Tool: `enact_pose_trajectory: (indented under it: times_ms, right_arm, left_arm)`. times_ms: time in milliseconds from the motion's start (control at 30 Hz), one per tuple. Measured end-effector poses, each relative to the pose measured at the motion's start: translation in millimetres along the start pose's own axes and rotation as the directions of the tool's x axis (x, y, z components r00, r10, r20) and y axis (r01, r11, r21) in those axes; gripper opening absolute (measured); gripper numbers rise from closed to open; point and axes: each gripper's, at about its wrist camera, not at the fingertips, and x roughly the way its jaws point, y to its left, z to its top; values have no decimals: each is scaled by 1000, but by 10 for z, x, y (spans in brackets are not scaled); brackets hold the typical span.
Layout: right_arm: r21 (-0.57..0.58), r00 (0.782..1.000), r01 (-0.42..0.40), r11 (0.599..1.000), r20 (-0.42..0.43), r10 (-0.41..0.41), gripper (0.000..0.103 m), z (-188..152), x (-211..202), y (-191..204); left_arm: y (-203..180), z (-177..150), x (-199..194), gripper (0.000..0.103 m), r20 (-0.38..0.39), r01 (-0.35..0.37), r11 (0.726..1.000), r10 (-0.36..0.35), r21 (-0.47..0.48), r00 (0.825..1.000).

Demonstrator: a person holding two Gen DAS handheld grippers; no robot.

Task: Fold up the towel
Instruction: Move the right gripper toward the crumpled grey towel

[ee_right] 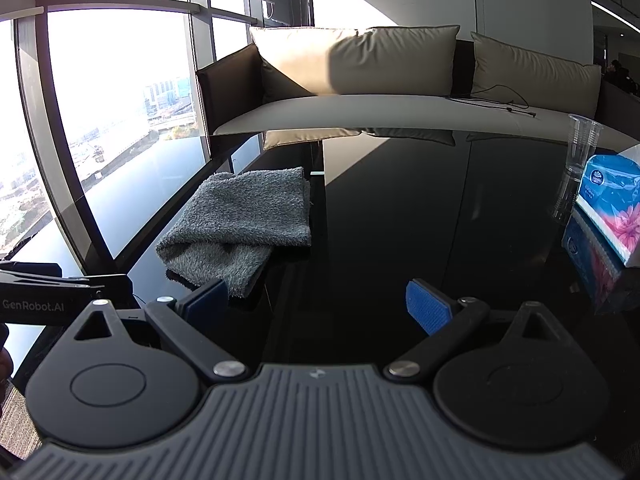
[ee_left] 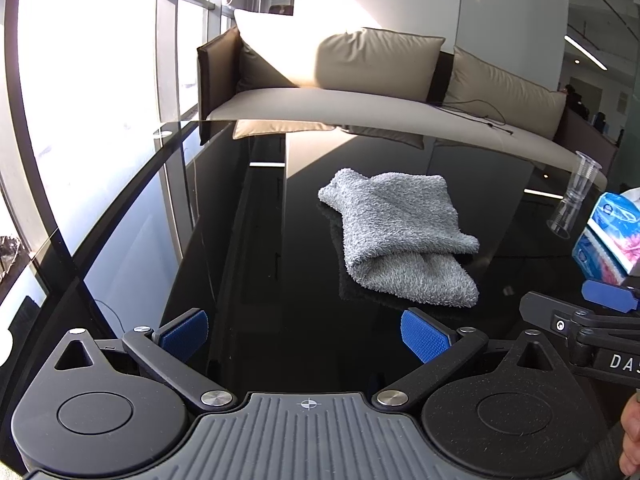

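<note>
A grey fluffy towel (ee_left: 400, 236) lies loosely folded on the glossy black table (ee_left: 280, 248). In the left wrist view it sits ahead and to the right of my left gripper (ee_left: 306, 336), which is open with nothing between its blue pads. Seen from the right wrist, the towel (ee_right: 240, 224) lies ahead and to the left, its near end just beyond the left finger (ee_right: 210, 298) of my right gripper (ee_right: 320, 304). That gripper is open and empty too. Part of the right gripper (ee_left: 592, 312) shows at the right edge of the left wrist view.
A clear plastic cup (ee_right: 580, 148) and a blue tissue pack (ee_right: 614, 208) stand at the table's right side. A beige sofa (ee_right: 380, 80) with cushions lies beyond the far edge. Tall windows (ee_right: 112, 100) run along the left. A hand (ee_left: 632, 436) shows at lower right.
</note>
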Motion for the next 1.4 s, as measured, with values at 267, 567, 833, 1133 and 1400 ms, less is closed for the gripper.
enact_pose_trajectory:
  times_ms: [267, 567, 833, 1133, 1400]
  right_arm:
    - [1, 1000, -1, 1000, -2, 1, 98, 15, -1, -2]
    - [3, 1000, 0, 1000, -7, 0, 98, 16, 18, -8]
    - [-7, 1000, 6, 1000, -13, -6, 98, 13, 46, 2]
    - [-15, 998, -53, 998, -16, 53, 98, 142, 188, -15]
    - [-47, 995, -100, 994, -3, 100, 98, 344, 434, -2]
  left_arm:
    - [-18, -27, 15, 102, 1, 2, 1000, -2, 7, 1000]
    - [-43, -12, 44, 102, -1, 0, 1000, 0, 10, 1000]
    - [-1, 12, 40, 102, -6, 16, 1000, -16, -8, 1000]
    - [76, 98, 84, 102, -16, 55, 998, -55, -28, 998]
    - [109, 155, 175, 102, -62, 43, 998, -45, -40, 997]
